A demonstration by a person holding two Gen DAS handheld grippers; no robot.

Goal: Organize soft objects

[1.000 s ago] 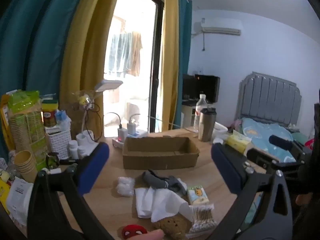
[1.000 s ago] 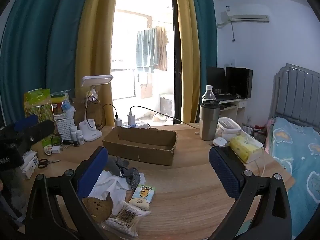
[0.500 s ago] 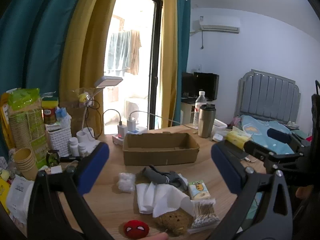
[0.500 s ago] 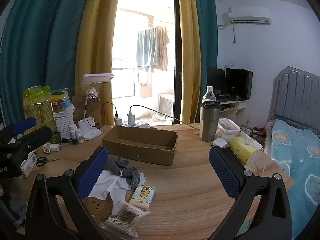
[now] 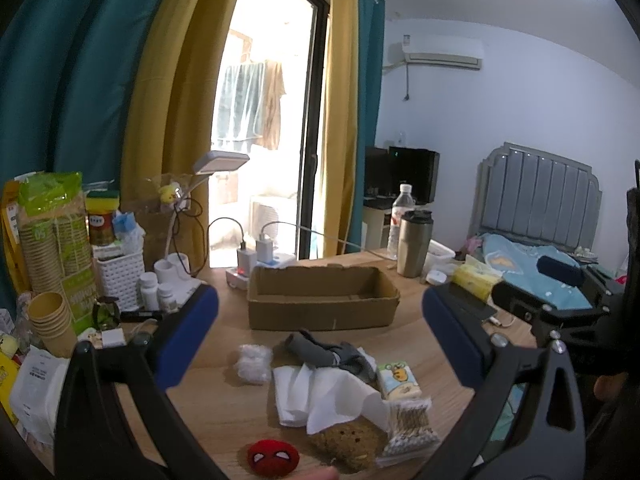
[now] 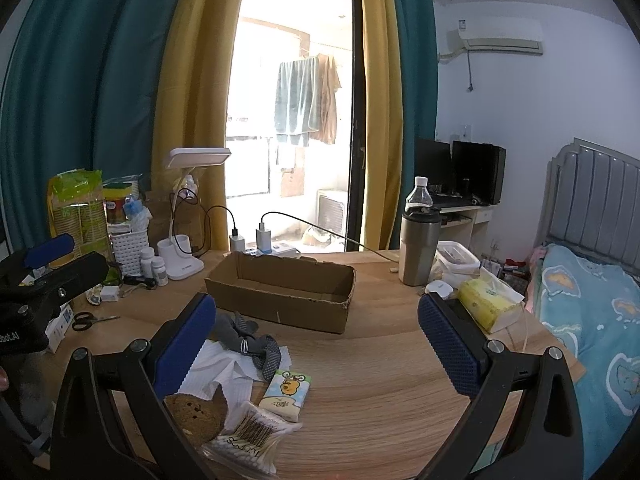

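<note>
An open, empty cardboard box stands mid-table. In front of it lie soft things: a grey sock, white tissues, a cotton wad, a small cartoon tissue pack, a bag of cotton swabs, a brown plush and a red spider-face plush. My left gripper is open and empty above the pile. My right gripper is open and empty, to the right of the pile.
A steel tumbler, water bottle, yellow tissue box and food tub stand at the right. A desk lamp, chargers, pill bottles, white basket, paper cups and scissors crowd the left. A bed lies beyond the table's right edge.
The left gripper has pulled back and up a little, so the red plush and more of the pile now show. The right gripper has barely moved.
</note>
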